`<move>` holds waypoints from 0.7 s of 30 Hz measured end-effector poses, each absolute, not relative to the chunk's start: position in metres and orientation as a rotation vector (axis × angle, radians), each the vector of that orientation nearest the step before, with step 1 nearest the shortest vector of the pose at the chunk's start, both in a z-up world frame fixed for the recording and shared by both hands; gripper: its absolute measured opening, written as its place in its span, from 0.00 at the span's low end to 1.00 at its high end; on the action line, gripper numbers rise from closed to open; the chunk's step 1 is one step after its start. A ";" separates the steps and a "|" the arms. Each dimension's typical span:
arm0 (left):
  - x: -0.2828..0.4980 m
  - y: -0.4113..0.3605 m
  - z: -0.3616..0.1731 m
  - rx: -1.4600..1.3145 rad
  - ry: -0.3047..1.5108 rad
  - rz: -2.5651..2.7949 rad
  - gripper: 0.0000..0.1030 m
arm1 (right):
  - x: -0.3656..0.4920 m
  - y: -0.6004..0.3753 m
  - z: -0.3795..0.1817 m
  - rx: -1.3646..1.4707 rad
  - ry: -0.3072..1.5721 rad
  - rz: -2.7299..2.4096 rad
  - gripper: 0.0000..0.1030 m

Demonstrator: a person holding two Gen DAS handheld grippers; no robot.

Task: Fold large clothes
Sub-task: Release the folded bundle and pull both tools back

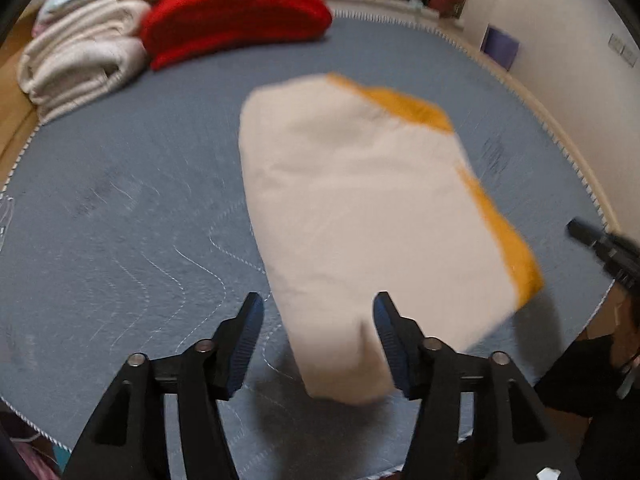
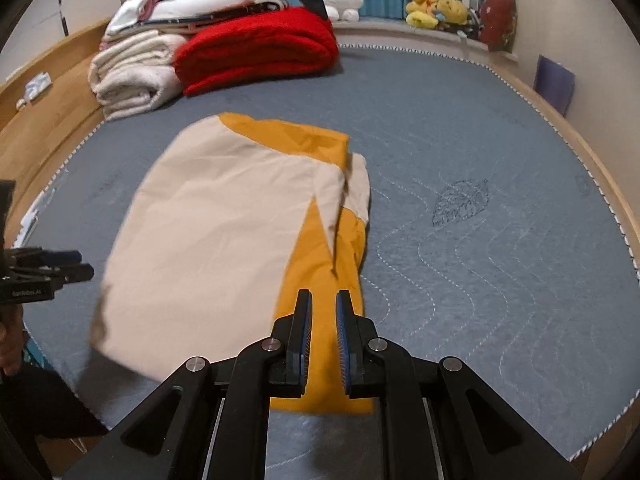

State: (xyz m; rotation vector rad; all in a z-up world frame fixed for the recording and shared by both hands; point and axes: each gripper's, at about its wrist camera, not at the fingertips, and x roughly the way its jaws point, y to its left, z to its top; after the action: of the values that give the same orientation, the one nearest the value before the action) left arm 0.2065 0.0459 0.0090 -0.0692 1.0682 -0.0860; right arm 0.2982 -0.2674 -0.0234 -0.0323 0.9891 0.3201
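A folded cream and orange garment [image 1: 360, 216] lies on the grey-blue bed cover [image 1: 120, 200]; it also shows in the right wrist view [image 2: 224, 232]. My left gripper [image 1: 318, 302] is open, its jaws wide apart over the garment's near cream corner, gripping nothing. My right gripper [image 2: 323, 300] has its jaws a narrow gap apart over the garment's orange near edge [image 2: 320, 248]; I cannot tell if cloth is pinched. The right gripper shows at the right edge of the left wrist view [image 1: 600, 240]. The left gripper shows at the left edge of the right wrist view [image 2: 60, 268].
A folded red blanket [image 2: 256, 48] and rolled cream bedding [image 2: 132, 72] are stacked at the far left of the bed cover [image 2: 480, 240]. Plush toys [image 2: 436, 12] sit on a ledge at the back. A wooden bed frame [image 2: 52, 112] runs along the left.
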 end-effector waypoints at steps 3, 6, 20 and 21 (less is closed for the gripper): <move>0.174 0.032 0.041 -0.071 0.979 -0.084 0.77 | 0.275 -0.266 -0.008 -0.007 0.965 0.308 0.15; 0.135 0.020 0.058 -0.082 0.906 -0.083 0.82 | 0.249 -0.265 0.007 0.013 0.939 0.306 0.24; 0.019 -0.034 0.055 -0.236 0.792 0.039 0.90 | 0.117 -0.268 0.060 -0.081 0.791 0.213 1.00; 0.013 -0.038 0.055 -0.219 0.791 0.041 0.90 | 0.102 -0.269 0.064 -0.070 0.786 0.214 1.00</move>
State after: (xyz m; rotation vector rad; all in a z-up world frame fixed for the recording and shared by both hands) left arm 0.0128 -0.0381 0.0551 -0.2187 0.7908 0.0407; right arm 0.1023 -0.2687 0.0639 -0.0699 0.7857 0.2139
